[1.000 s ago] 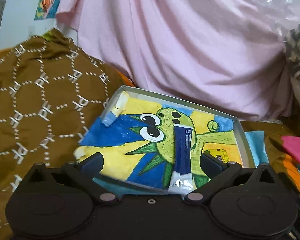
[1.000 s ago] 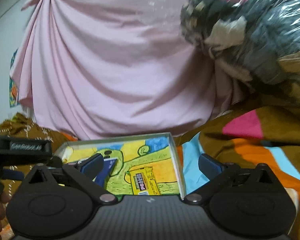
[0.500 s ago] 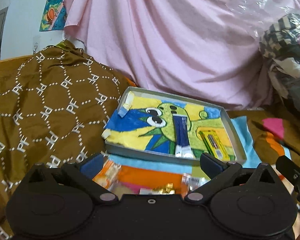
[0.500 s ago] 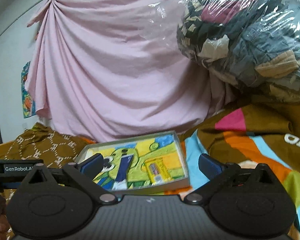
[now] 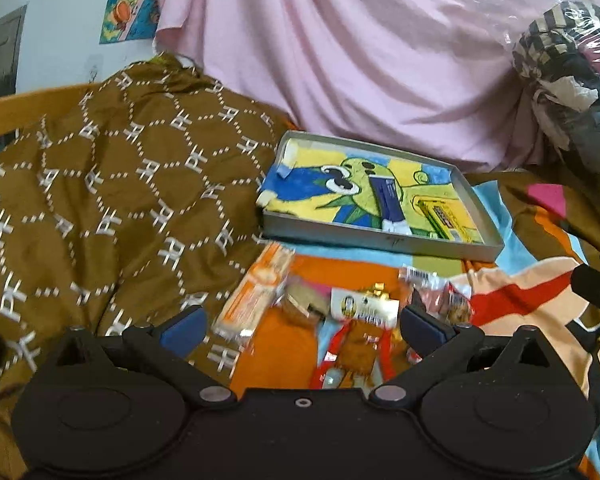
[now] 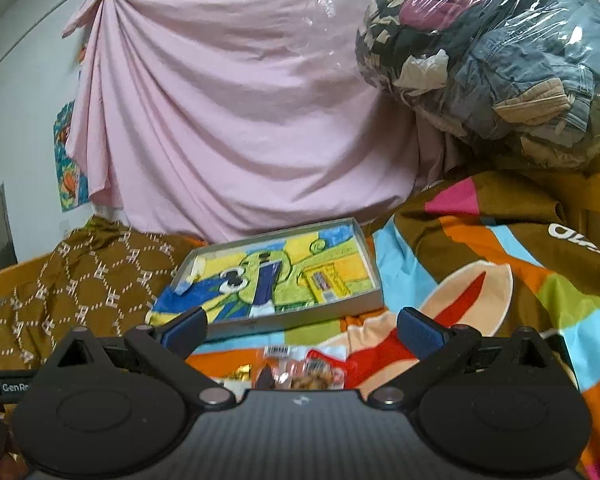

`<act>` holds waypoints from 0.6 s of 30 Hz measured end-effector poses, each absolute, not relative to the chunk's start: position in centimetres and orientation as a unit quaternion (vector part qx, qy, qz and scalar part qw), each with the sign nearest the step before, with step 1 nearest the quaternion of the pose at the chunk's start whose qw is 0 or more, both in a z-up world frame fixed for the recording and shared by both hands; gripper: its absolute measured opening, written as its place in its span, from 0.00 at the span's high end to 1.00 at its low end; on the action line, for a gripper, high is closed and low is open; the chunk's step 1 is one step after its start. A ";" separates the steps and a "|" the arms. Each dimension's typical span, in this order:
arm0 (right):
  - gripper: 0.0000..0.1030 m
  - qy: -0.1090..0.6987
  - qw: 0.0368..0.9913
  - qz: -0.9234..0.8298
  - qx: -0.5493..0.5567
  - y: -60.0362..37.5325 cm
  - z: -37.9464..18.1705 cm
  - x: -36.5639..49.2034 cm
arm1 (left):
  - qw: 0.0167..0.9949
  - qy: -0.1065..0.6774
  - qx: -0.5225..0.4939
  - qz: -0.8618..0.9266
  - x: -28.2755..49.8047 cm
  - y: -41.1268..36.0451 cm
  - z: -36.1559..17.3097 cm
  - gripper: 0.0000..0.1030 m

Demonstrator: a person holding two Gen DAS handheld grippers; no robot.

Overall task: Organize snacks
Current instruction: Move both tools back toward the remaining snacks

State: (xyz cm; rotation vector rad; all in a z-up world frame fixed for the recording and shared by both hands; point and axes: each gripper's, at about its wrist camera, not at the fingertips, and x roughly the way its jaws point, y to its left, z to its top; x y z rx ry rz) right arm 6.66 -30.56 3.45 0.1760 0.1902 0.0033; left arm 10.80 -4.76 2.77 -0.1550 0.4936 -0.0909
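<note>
A grey tray (image 5: 384, 239) (image 6: 374, 300) lined with a cartoon drawing rests on the bed. In it lie a dark blue snack bar (image 5: 389, 201) (image 6: 265, 284) and a yellow packet (image 5: 440, 216) (image 6: 324, 282). On the blanket in front of the tray lie several loose snacks: an orange wafer pack (image 5: 258, 292), a gold and red packet (image 5: 360, 320) and small clear packets (image 5: 440, 296) (image 6: 304, 368). My left gripper (image 5: 302, 326) hovers open above the loose snacks. My right gripper (image 6: 300, 326) is open too, just short of the tray, holding nothing.
A brown patterned cloth (image 5: 100, 208) is heaped at the left. A pink sheet (image 6: 240, 120) hangs behind the tray. A clear bag of clothes (image 6: 492, 60) sits at the back right. The colourful blanket (image 6: 500, 280) covers the right side.
Both grippers have pulled back from the tray and risen. The loose snacks in front of the tray have come into view. Both stay open.
</note>
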 end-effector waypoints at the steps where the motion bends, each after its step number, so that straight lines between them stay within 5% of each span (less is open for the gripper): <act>1: 0.00 0.099 0.991 0.003 0.085 -30.3 3.3 6.5 | 0.965 0.246 -0.075 -0.046 10.6 -4.6 2.5 0.01; 18: 0.00 0.174 0.983 0.051 0.022 -25.8 0.8 6.9 | 0.959 0.278 -0.048 -0.015 8.7 -1.3 -0.7 0.01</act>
